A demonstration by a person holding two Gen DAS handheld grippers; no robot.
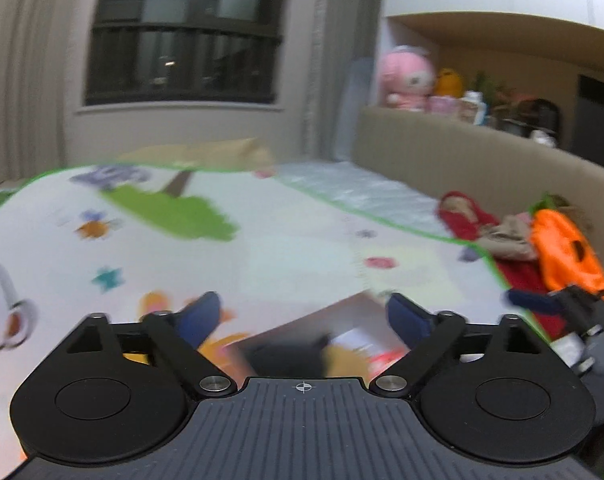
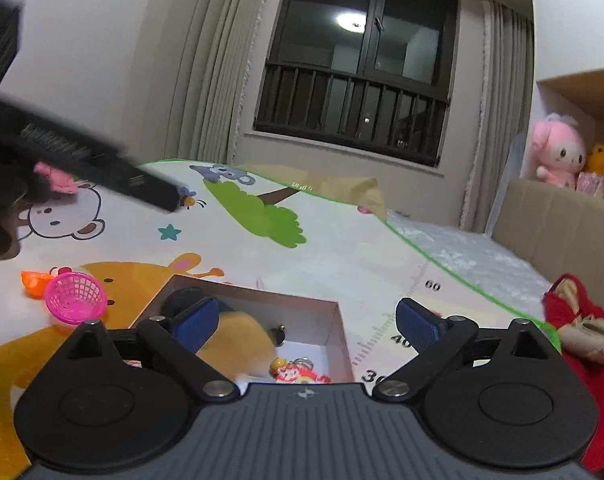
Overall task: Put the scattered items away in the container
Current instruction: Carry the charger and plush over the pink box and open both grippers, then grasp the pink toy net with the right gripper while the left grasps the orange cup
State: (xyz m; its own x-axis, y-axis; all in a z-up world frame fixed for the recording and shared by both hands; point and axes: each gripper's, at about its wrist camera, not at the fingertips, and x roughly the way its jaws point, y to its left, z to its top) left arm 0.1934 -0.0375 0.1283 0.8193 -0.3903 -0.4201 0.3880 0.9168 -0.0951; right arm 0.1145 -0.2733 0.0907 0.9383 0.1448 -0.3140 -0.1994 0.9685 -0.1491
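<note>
A white open box (image 2: 333,328) lies on the cartoon play mat, holding a yellow plush (image 2: 238,340), a black round item (image 2: 178,298) and a small red-and-yellow keychain figure (image 2: 298,372). My right gripper (image 2: 305,320) is open and empty just above the box. A pink toy basket (image 2: 76,298) and an orange piece (image 2: 34,282) lie on the mat left of the box. In the blurred left wrist view, my left gripper (image 1: 305,314) is open and empty over the same box (image 1: 341,316). The left gripper body (image 2: 82,160) crosses the right view's upper left.
Red and orange clothes (image 1: 541,240) are piled at the mat's right edge, next to a beige padded headboard (image 1: 461,152). Plush toys (image 1: 405,76) sit on the shelf behind. A window and curtains are at the back. A clear plastic sheet (image 2: 473,256) lies beyond the mat.
</note>
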